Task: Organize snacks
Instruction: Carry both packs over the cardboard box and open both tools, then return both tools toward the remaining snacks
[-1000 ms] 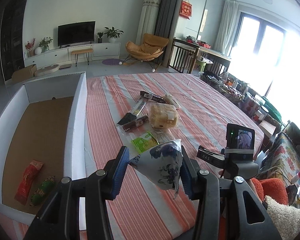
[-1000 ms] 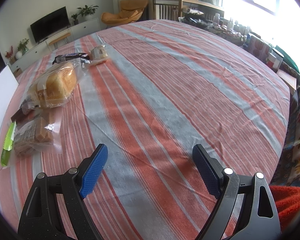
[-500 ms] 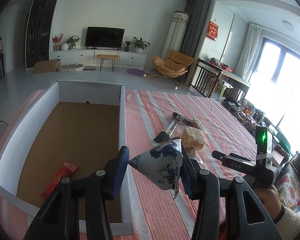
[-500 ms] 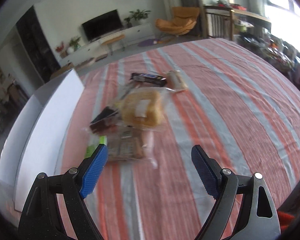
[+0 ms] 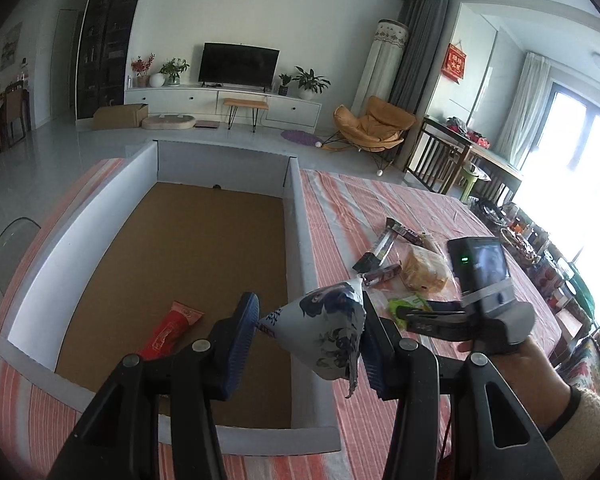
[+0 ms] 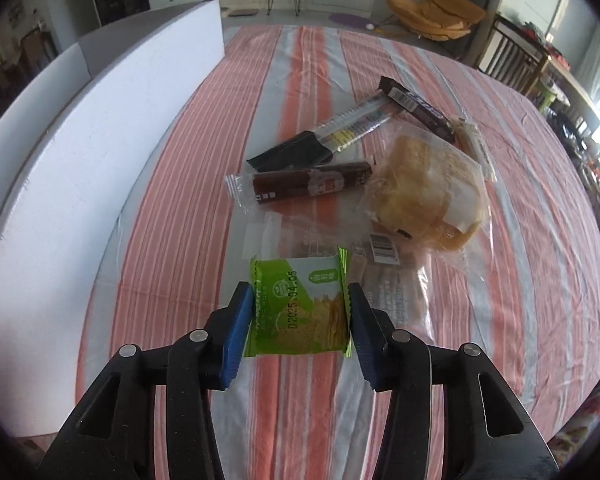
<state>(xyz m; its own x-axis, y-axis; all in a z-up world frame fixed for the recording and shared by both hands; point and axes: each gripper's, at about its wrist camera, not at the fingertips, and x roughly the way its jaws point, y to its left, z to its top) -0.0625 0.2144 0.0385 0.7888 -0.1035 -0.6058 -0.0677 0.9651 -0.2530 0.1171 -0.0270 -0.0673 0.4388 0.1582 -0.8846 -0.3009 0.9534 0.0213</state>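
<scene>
Already we had the left gripper pinching the blue-and-white triangular pouch, soft and light, over the white box at the tabletop's left edge. Our right gripper was closing its fingers on the green cracker packet, pads at its side seams. We judged it light, slick and brittle inside, so the crimped edges suited a gentle hold.
</scene>
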